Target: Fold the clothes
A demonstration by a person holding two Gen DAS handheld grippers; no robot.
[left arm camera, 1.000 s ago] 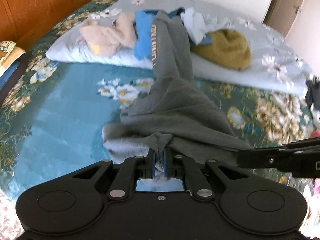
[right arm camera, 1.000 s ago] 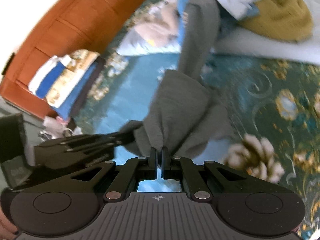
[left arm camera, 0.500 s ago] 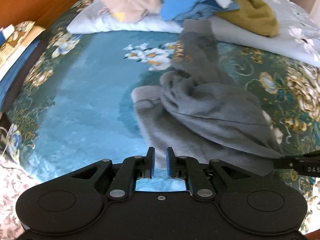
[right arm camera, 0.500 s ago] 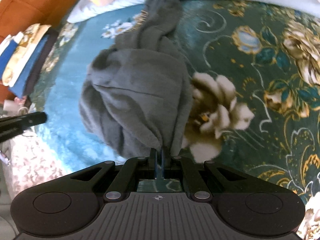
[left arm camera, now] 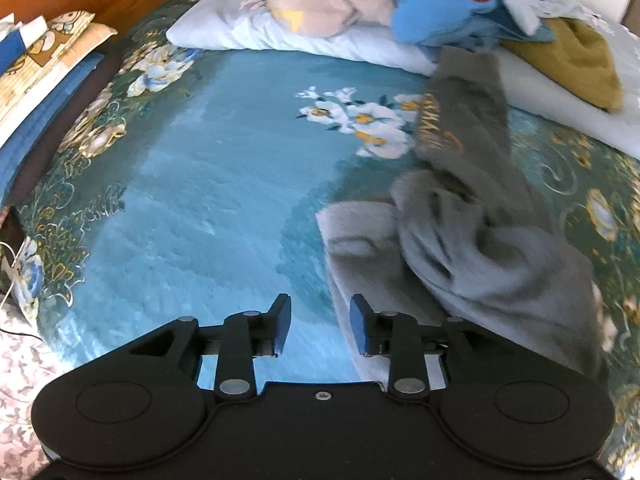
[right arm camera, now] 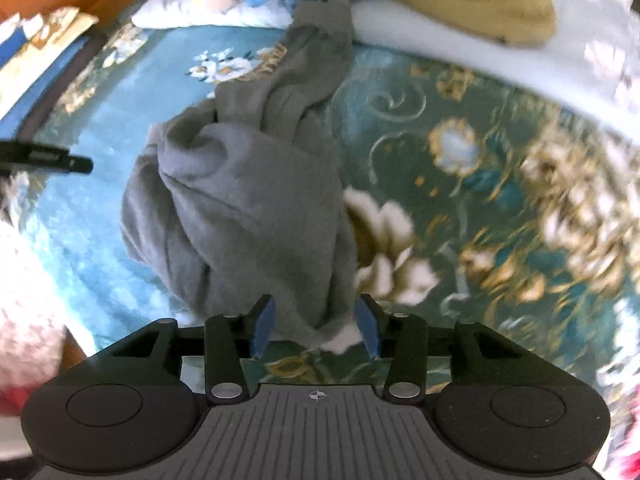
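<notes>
We have the grey sweatshirt (right arm camera: 240, 200) lying in a crumpled heap on the bed (left arm camera: 200, 184), toward its near edge, one sleeve trailing up toward the pile of clothes (left arm camera: 440, 12) at the far edge. Our left gripper (left arm camera: 319, 330) is opening with nothing between its fingers; the right gripper (right arm camera: 316, 330) is opening too, a fold of grey cloth loose between its fingers. The fabric looks soft, thick and limp, so we judge it best taken by hem or shoulder seams.
</notes>
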